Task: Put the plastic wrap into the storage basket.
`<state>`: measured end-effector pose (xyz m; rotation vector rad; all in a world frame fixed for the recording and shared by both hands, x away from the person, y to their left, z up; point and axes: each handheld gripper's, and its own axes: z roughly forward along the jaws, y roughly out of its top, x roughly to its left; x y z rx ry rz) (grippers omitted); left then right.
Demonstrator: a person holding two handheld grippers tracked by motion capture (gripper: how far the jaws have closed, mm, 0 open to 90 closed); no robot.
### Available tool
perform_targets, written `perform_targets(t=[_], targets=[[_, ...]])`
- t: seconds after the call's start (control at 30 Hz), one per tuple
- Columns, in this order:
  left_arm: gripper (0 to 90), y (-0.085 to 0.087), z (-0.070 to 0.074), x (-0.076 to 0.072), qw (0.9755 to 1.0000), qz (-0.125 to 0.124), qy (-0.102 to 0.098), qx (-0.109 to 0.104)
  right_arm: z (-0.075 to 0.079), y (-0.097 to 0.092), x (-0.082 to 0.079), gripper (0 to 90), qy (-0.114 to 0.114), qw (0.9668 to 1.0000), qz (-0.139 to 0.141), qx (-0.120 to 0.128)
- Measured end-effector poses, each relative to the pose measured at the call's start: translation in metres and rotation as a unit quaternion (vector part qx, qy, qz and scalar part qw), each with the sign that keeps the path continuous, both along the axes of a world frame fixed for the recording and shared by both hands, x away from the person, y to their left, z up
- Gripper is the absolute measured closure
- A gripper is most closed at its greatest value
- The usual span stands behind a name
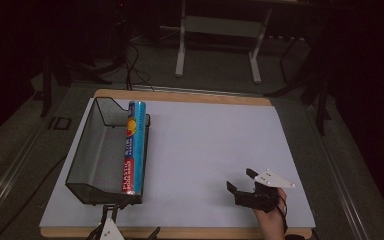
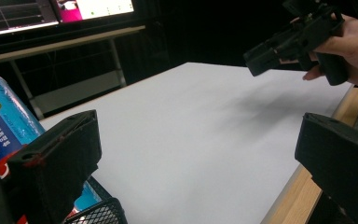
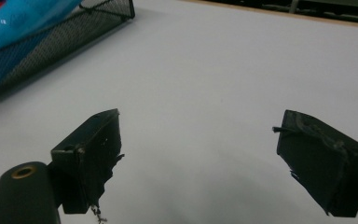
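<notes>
High view: blue plastic wrap roll in mesh basket at nine o'clock; right gripper and left gripper both gape wide, empty.

You are in a dim lab: lit monitors at upper left, floor cables, a white-covered worktop.

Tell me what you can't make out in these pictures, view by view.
- High view: the left claw is cut off by the bottom edge; its jaws can't be judged there.
- High view: the small print on the blue roll is too small to read.
- Left gripper view: the mesh tray is mostly cut off at the bottom edge.
- Right gripper view: the roll is cropped by the top-left corner.
</notes>
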<state>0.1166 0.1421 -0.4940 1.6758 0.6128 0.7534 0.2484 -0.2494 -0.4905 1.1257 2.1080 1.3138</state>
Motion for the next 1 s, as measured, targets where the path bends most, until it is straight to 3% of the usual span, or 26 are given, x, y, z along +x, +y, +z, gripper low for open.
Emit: perform_targets(t=[0.13,0.27,0.57,1.0], targets=[[0.8,-0.001,0.000,0.000,1.0000,0.000,0.000,0.002,-0.009,-0.002,-0.003,13.5,-0.003,1.0000,0.004,-0.008],[0.8,-0.001,-0.001,0.001,1.0000,0.002,0.001,0.006,-0.014,-0.001,-0.004,13.5,-0.003,1.0000,0.004,0.000],[0.8,-0.002,-0.001,0.001,1.0000,-0.001,-0.001,0.010,-0.022,-0.005,0.002,13.6,-0.031,0.9995,-0.004,-0.008],[0.8,-0.001,-0.001,0.000,0.9999,-0.001,-0.003,0.010,-0.030,-0.004,0.008,13.6,-0.029,0.9994,0.002,-0.018]])
